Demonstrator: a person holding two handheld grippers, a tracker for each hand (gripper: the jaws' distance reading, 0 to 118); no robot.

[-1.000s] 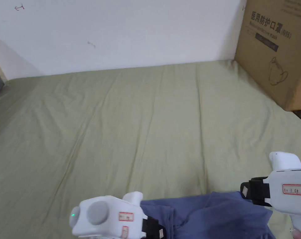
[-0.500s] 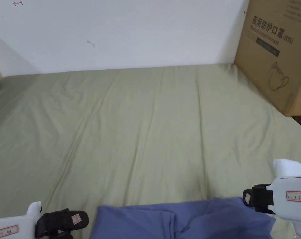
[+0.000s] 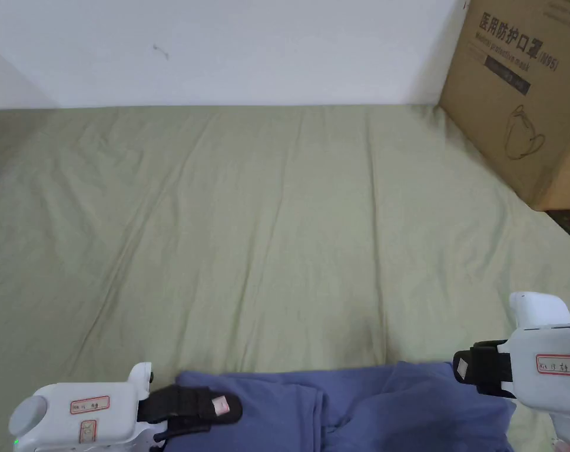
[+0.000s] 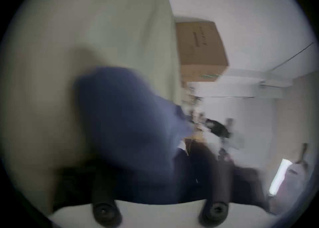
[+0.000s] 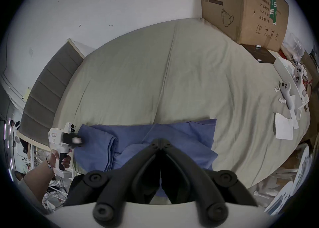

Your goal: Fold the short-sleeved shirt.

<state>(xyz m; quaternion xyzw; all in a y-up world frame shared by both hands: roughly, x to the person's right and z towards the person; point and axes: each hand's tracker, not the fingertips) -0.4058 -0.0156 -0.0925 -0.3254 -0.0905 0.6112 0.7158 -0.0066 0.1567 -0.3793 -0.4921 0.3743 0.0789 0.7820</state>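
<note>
A blue short-sleeved shirt [image 3: 366, 406] lies crumpled on the green bedsheet [image 3: 278, 235] at the near edge of the head view. My right gripper [image 3: 461, 369] is at the shirt's far right corner. In the right gripper view its jaws [image 5: 159, 141] meet on a raised ridge of the shirt [image 5: 181, 131]. My left gripper [image 3: 219, 415] reaches over the shirt's left edge. The left gripper view is blurred; its jaws stand apart there with the shirt [image 4: 129, 119] between them. The right gripper view also catches the left gripper [image 5: 78, 141], held by a hand.
A large cardboard box [image 3: 513, 88] stands at the bed's far right corner against the white wall. Controllers [image 5: 286, 93] and white papers [image 5: 284, 129] lie along the bed's right side. A grey padded headboard [image 5: 48, 90] borders the left. The sheet beyond the shirt is wrinkled.
The left gripper left the shirt's middle, swung out to the left, then came back onto the shirt's left edge. The shirt now spreads farther left. The right gripper has hardly moved.
</note>
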